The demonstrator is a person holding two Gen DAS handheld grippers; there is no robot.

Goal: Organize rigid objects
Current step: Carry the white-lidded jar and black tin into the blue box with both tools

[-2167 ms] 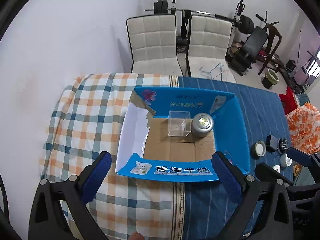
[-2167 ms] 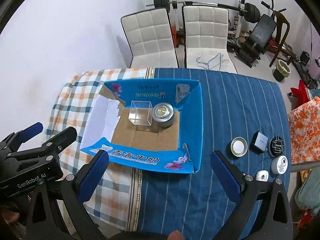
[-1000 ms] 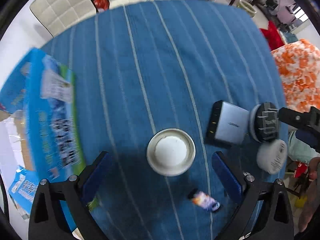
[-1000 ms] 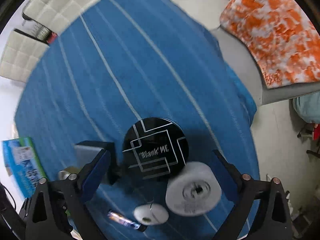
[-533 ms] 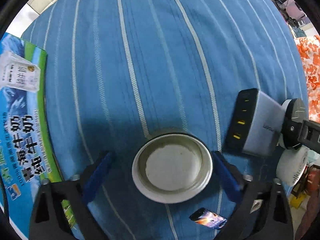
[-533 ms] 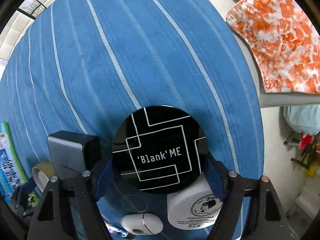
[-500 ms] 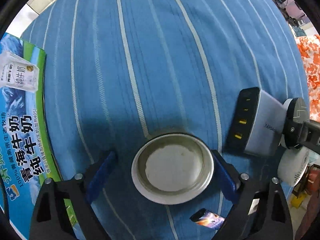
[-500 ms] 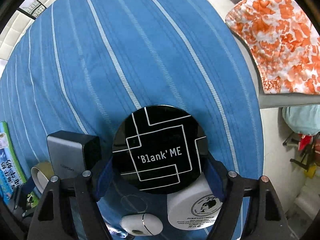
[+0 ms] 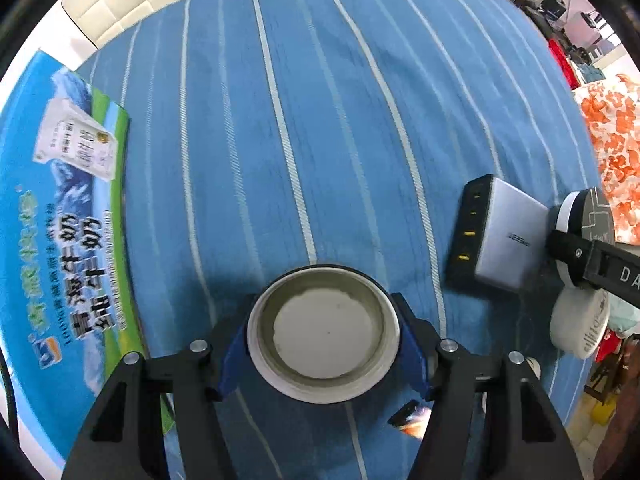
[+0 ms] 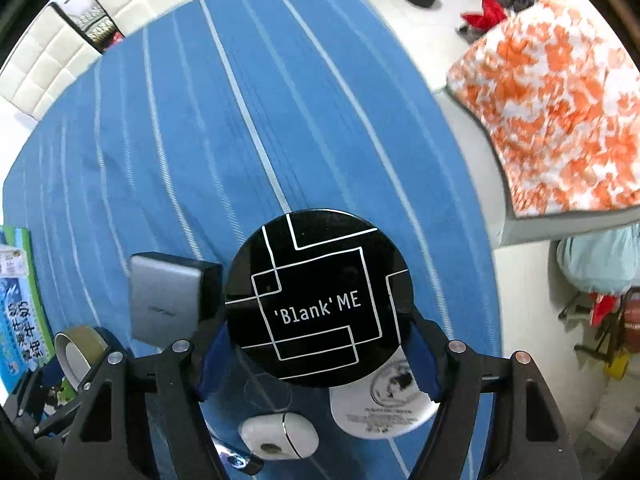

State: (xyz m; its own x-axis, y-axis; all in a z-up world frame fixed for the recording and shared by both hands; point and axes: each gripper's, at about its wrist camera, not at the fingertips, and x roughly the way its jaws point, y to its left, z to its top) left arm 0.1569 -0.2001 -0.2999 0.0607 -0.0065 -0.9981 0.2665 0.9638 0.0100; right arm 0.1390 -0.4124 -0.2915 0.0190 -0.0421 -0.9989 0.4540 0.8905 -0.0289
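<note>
On the blue striped counter (image 9: 320, 120), two claws grip two round objects at once. Left claw (image 9: 323, 338): its blue pads press against opposite sides of the white-rimmed round lid (image 9: 323, 330), which lies open side up, directly between the fingers and centred on the claw's axis. Right claw (image 10: 318, 342): narrowed onto the black round tin (image 10: 318, 300) marked 'Blank' ME, pads touching its left and right edges; whether the tin has left the cloth cannot be told.

Neither object has a long axis, both being circular, so grip direction matters little. The governing relation is the bearing of the blue carton (image 9: 60, 220): it lies to the left of both claws, near the left claw and well apart from the right. The left load therefore appears to have the shorter path.

Beside the tin stand a grey charger block (image 10: 166, 300), a white jar (image 10: 380, 404) partly under the tin, and a white earbud case (image 10: 278, 438) just below it. Judged risk: the tin brushing the charger or jar on lifting.
</note>
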